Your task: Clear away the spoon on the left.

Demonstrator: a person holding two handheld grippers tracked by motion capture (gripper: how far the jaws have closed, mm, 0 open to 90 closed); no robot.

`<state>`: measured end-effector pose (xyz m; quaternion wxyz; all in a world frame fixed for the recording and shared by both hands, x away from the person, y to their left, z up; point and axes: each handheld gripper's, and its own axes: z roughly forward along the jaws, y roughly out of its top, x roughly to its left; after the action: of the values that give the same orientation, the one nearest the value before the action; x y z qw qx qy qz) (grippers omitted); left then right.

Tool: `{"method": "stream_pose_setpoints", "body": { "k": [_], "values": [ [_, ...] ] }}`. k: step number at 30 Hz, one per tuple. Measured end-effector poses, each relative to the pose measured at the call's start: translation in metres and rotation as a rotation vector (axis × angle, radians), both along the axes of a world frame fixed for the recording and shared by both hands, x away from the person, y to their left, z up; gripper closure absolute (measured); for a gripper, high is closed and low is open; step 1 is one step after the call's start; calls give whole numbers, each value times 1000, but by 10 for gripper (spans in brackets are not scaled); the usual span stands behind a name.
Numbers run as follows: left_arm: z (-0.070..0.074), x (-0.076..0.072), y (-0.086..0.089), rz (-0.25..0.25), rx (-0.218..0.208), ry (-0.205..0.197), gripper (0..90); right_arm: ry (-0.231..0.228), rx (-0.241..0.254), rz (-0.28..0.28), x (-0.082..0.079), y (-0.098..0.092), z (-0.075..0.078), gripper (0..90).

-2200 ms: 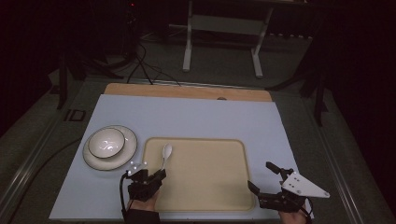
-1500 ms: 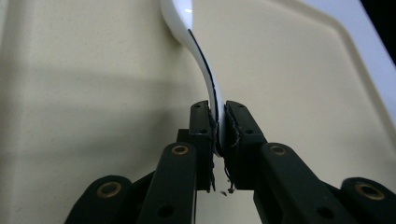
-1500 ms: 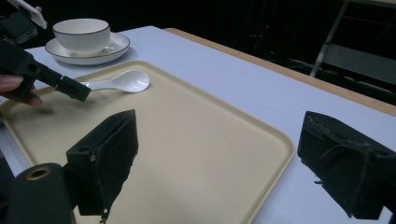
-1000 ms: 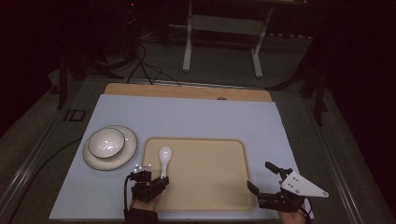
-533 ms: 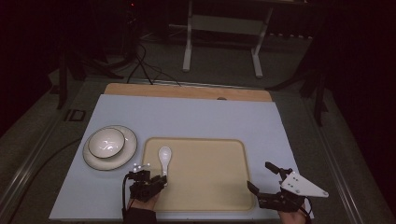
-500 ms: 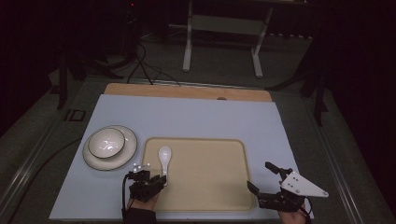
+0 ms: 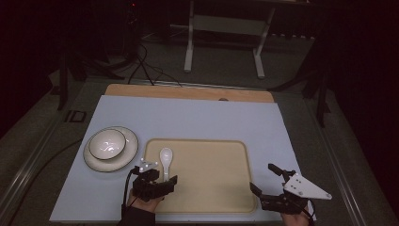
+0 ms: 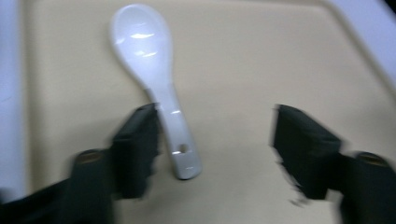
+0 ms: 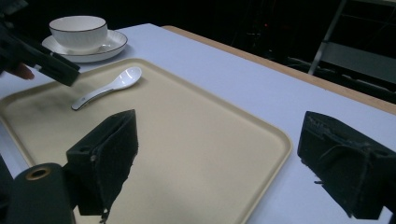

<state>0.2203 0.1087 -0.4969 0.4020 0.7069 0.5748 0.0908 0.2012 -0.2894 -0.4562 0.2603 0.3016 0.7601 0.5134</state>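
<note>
A bowl (image 7: 107, 143) on its saucer (image 7: 129, 155) sits just beside the tray (image 7: 211, 188).

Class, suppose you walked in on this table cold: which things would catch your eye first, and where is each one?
The white spoon lies on the left part of the beige tray, its handle beside one jaw of the open left tongs. Left of the tray, a white bowl sits on a plate. The right tongs, also open, wait at the tray's near right corner.
</note>
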Motion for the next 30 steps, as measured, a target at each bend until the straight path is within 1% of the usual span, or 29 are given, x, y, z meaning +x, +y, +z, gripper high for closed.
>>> {"method": "stream_pose_setpoints", "body": {
  "k": [2,3,4,5,7,8,9,10,12,14,16,18,21,22,23,25,27,28,29,30],
  "values": [
    [2,-1,-1,-14,14,-21,252,0,-2,-1,0,0,0,123],
    [3,-2,-1,-27,14,-28,236,-1,-1,-2,0,0,0,123],
    [4,-2,-1,-38,10,-30,211,1,0,-4,0,0,0,123],
    [5,-3,-1,-43,16,-36,171,2,-2,-4,0,0,0,123],
    [7,-4,0,-60,26,-56,142,1,-3,-2,0,0,0,123],
    [8,-4,1,-65,17,-64,102,0,-4,-2,0,0,0,123],
    [9,-4,2,-77,9,-65,31,0,-3,-2,0,0,0,123],
    [10,-4,4,-79,3,-65,8,0,-3,-2,0,0,0,123],
    [12,-4,8,-77,-1,-88,7,0,-4,-3,0,0,-1,123],
    [14,-3,10,-96,-9,-100,8,0,-3,-2,0,0,0,123],
    [18,-3,10,-110,-12,-129,8,0,-4,0,0,0,0,123],
    [22,-3,10,-123,-13,-144,8,1,-6,0,0,1,0,123],
    [27,-2,11,-147,-31,-157,8,-2,-6,2,0,1,0,123],
    [28,-1,10,-158,-27,-159,8,-3,-5,2,0,1,0,123],
    [30,0,10,-171,-11,-164,8,-3,-7,3,0,1,0,123],
    [32,0,10,-206,9,-192,8,-3,-10,4,0,2,0,123],
    [35,1,11,-227,27,-195,8,-2,-10,5,0,2,0,123],
    [36,1,12,-239,25,-197,8,-2,-12,4,0,2,0,123],
    [38,2,14,-246,20,-187,8,0,-12,5,1,2,0,123],
    [39,2,15,-249,17,-186,8,0,-14,6,1,2,0,123]
  ]
}}
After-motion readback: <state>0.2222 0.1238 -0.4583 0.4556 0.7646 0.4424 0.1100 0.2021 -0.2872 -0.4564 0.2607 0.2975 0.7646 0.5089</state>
